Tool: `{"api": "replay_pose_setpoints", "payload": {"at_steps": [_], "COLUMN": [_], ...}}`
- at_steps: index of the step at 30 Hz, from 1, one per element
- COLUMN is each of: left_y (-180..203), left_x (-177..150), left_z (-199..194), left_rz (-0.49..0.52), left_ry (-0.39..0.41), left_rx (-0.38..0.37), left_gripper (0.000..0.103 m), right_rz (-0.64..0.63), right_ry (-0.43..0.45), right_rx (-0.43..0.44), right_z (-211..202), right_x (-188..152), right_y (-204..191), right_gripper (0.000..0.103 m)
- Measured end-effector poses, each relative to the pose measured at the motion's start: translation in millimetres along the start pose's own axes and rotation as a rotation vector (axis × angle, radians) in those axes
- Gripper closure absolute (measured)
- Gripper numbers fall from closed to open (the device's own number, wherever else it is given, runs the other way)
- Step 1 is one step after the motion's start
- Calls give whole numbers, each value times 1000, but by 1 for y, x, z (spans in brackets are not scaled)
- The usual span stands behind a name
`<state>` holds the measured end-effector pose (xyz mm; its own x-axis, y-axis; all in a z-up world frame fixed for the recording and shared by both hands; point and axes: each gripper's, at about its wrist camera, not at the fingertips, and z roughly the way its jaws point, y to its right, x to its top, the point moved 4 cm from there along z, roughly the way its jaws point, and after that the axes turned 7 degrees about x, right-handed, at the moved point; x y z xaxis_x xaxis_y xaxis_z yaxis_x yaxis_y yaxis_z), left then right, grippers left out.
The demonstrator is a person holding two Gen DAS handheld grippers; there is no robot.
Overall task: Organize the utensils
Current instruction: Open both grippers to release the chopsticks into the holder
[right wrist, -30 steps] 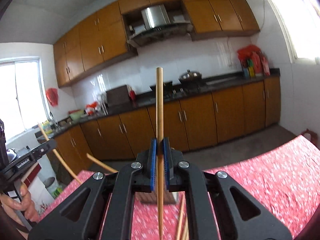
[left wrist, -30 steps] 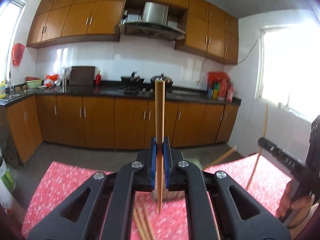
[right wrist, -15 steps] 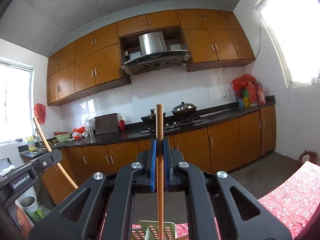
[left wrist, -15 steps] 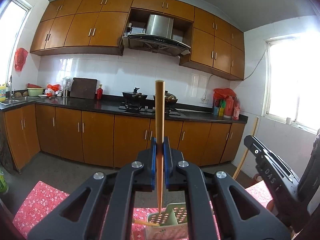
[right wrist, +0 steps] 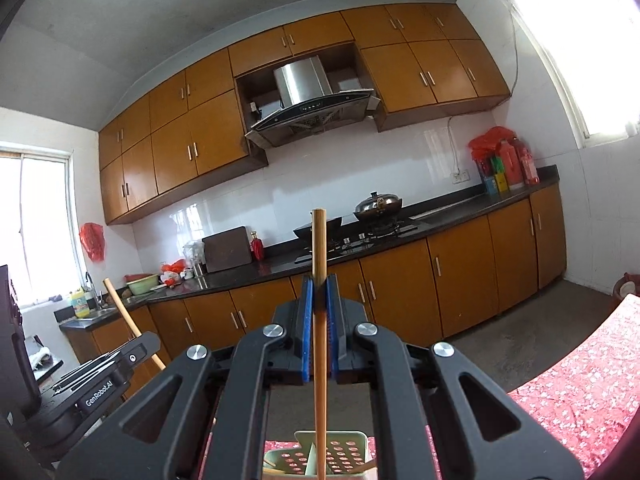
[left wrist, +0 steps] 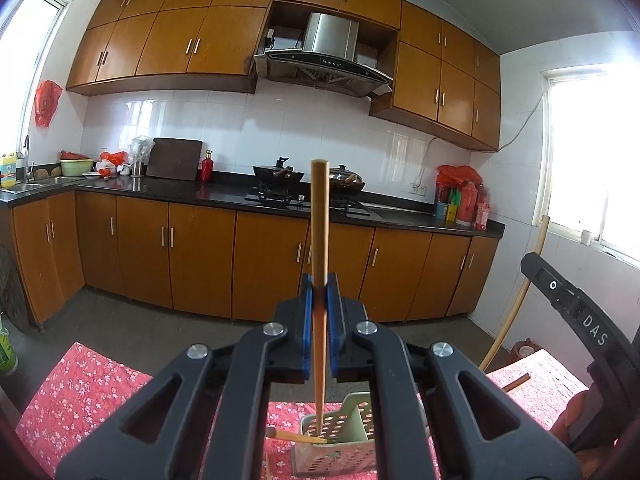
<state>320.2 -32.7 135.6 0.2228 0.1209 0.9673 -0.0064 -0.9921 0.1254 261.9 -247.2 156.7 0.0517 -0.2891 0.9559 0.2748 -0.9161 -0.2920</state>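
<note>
Left gripper (left wrist: 319,312) is clamping a chopstick (left wrist: 319,264) upright, its tip hanging over the holder (left wrist: 352,420). Right gripper (right wrist: 319,316) is pinching a second chopstick (right wrist: 319,300) above the same holder, on the red cloth (left wrist: 76,392).

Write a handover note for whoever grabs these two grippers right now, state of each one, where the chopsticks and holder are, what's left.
Left gripper: shut on a chopstick, upright, tip over the green holder.
Right gripper: shut on another chopstick, upright over the same holder.
One chopstick already leans over the holder's rim.
Left to do: lower and release both; a further stick lies on the red cloth.
</note>
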Motion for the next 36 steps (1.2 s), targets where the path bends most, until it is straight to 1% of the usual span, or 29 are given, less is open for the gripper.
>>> {"api": "replay_pose_setpoints", "payload": {"at_steps": [3,7,9,11,14,16,18,20,24,25,26,27,28,29,31,34,36], "left_y": [2,5,5,6,8,7,7,6,5,4,3,1,-2,-3,-9,-21,-29], "left_x": [2,8,8,5,-2,-10,-16,-22,-20,-18,-16,-13,-11,-9,-5,-5,-9], "left_z": [1,3,6,11,17,22,24,24,16,13,8,3,-3,-7,-19,-45,-61], "left_rz": [8,18,15,5,2,0,2,3,6,7,8,8,8,8,6,15,22], "left_ry": [-4,8,9,3,-3,-20,-38,-55,-59,-56,-52,-47,-41,-37,-34,-34,-39], "left_rx": [-6,-4,-8,-14,-17,-21,-24,-28,-19,-15,-10,-7,2,7,19,40,52], "left_gripper": [95,95,95,95,95,95,95,95,87,85,84,82,81,80,77,75,70], "right_rz": [-8,-23,-51,-76,-95,-95,-79,-73,-75,-73,-70,-65,-60,-54,-39,-9,0], "right_ry": [15,86,116,125,101,60,17,-7,-42,-47,-52,-52,-49,-44,-49,-64,-86], "right_rx": [6,10,-2,-21,-53,-71,-68,-67,-57,-54,-54,-57,-62,-67,-75,-96,-121], "right_z": [-1,1,5,11,22,26,27,23,14,12,9,4,-1,-7,-20,-46,-63], "right_x": [10,36,40,34,13,-6,-18,-23,-19,-17,-14,-11,-9,-6,-1,3,-2], "right_y": [-5,-11,-14,-15,-10,-3,3,6,5,6,6,8,10,11,15,24,30], "right_gripper": [96,96,96,96,96,96,96,96,94,92,84,69,64,63,63,61,53]}}
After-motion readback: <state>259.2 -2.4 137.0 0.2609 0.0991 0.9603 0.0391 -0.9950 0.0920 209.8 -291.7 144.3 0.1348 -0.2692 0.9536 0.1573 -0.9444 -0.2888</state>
